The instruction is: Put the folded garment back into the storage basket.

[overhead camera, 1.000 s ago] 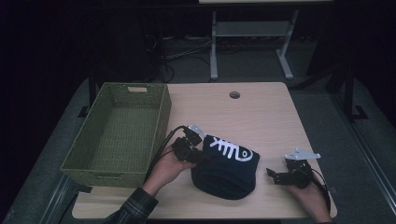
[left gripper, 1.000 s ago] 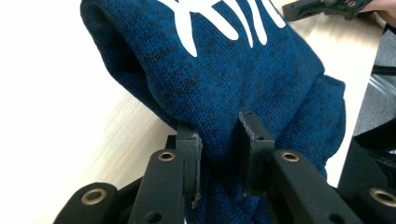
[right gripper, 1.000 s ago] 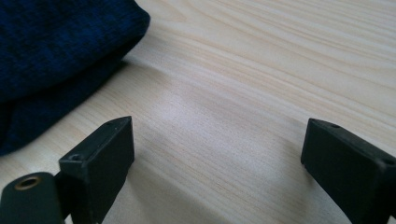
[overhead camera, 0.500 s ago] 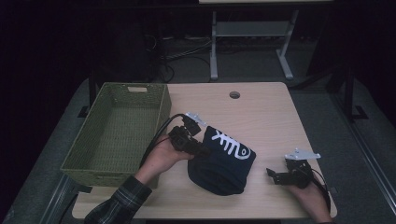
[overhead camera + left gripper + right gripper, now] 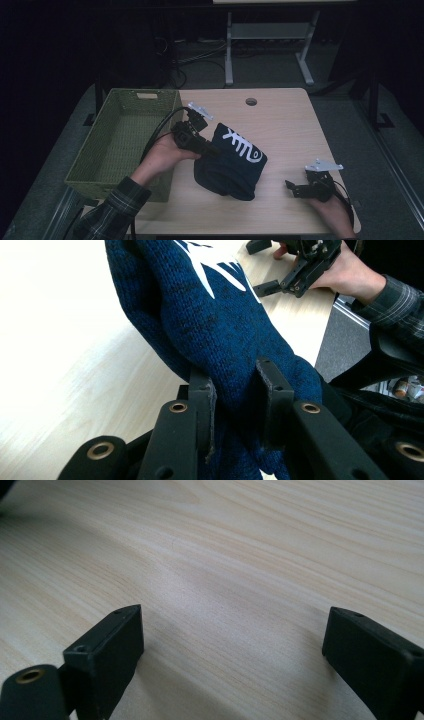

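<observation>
At the table's centre, the left gripper (image 5: 212, 150) clamps a fold of the dark blue knitted garment (image 5: 232, 162), its forearm entering from seven o'clock and its jaws aimed toward four o'clock; the garment hangs bunched against the wooden table (image 5: 280, 115), just beside the green woven basket (image 5: 107, 150). At four o'clock the right gripper (image 5: 291, 187) rests low on the tabletop in the person's hand, jaws spread wide with nothing between them, pointing toward nine o'clock.
</observation>
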### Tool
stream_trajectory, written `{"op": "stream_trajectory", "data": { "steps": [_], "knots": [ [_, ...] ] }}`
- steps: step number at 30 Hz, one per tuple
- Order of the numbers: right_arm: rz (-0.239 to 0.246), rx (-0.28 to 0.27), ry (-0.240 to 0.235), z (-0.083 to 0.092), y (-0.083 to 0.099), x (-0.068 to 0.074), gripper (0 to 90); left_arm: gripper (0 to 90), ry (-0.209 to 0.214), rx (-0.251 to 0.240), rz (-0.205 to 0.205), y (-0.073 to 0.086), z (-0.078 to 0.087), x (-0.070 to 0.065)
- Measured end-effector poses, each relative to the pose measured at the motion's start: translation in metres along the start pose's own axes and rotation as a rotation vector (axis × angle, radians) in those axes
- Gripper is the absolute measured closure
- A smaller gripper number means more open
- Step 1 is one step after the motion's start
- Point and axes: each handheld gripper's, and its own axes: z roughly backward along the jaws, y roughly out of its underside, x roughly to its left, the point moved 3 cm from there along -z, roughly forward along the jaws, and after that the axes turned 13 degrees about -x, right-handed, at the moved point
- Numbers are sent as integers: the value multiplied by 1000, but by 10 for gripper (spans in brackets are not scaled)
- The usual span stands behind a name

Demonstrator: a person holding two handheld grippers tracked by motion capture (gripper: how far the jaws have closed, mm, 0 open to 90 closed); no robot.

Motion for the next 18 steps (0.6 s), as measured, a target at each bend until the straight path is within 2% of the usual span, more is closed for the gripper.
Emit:
{"op": "stream_trajectory", "data": {
  "steps": [8, 18],
  "knots": [
    [0, 0, 0, 0, 0, 0, 94, 732, -14, -21, 3, -9, 29, 1],
    [-3, -1, 1, 0, 0, 0, 94, 731, -52, -40, 12, -16, 66, 6]
  ]
}}
